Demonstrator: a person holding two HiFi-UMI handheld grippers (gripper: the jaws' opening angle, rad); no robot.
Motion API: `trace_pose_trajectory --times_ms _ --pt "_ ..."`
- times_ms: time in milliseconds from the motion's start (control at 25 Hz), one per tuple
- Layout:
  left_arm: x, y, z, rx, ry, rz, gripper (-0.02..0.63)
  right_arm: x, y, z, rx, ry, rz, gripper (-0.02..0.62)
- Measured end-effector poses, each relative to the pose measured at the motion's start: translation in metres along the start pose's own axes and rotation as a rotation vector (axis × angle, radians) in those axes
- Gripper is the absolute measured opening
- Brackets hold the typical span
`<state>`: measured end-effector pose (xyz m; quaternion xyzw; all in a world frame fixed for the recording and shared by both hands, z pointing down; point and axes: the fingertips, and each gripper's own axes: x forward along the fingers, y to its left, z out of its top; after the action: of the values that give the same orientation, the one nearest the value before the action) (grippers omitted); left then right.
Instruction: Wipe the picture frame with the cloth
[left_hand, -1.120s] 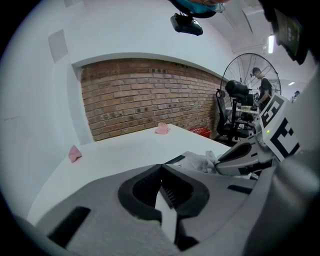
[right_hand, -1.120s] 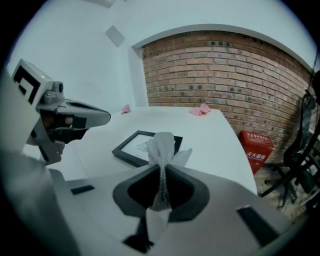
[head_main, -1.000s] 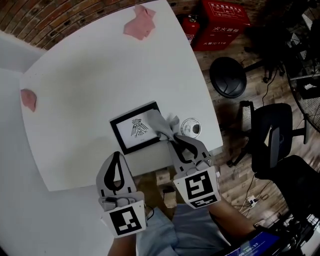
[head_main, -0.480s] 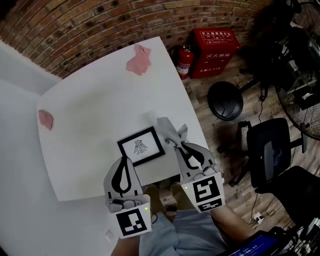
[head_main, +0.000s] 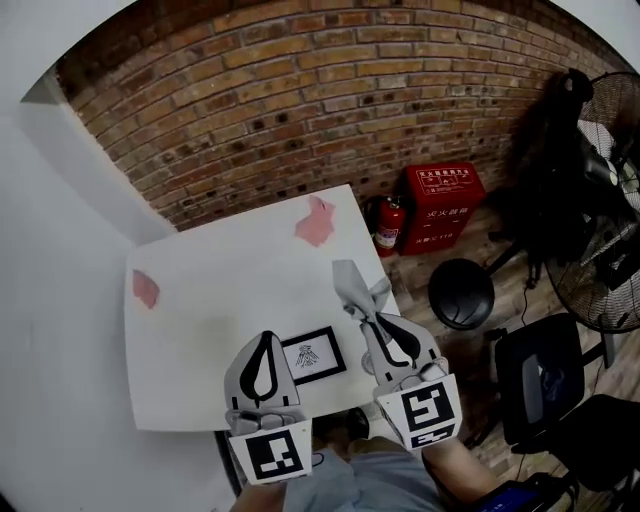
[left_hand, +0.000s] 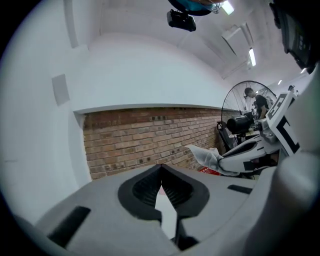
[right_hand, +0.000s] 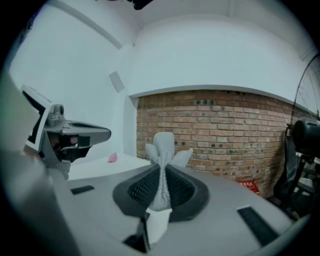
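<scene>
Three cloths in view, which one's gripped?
The grey cloth, pinched in the right gripper's jaws. The pink cloth near the far corner and the pink cloth at the left edge lie loose on the table.

white table (head_main: 215, 285) | picture frame (head_main: 312, 357) | far pink cloth (head_main: 316, 222) | left pink cloth (head_main: 146, 290)

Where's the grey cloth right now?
The cloth is pinched in the right gripper, in the head view right of the picture frame, near the table's right edge.
</scene>
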<state>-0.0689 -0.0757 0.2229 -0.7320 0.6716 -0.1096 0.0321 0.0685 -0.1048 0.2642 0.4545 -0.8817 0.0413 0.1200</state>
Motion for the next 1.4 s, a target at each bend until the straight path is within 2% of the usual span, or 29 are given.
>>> trace_pose_trajectory --times_ms 200,360,640,1400 --pt "-0.003 0.009 0.032 0.010 -0.081 0.023 0.009 -0.008 0.001 0.032 -0.028 -0.082 -0.001 0.041" --pt "-0.004 0.009 0.043 0.016 -0.104 0.027 0.009 -0.010 -0.001 0.045 -0.046 -0.116 -0.001 0.041" --pt "-0.004 0.005 0.045 0.013 -0.109 0.017 0.009 -0.012 -0.005 0.049 -0.068 -0.128 -0.008 0.040" --pt "-0.004 0.003 0.034 0.013 -0.083 0.016 0.009 -0.006 -0.001 0.040 -0.037 -0.112 0.006 0.038"
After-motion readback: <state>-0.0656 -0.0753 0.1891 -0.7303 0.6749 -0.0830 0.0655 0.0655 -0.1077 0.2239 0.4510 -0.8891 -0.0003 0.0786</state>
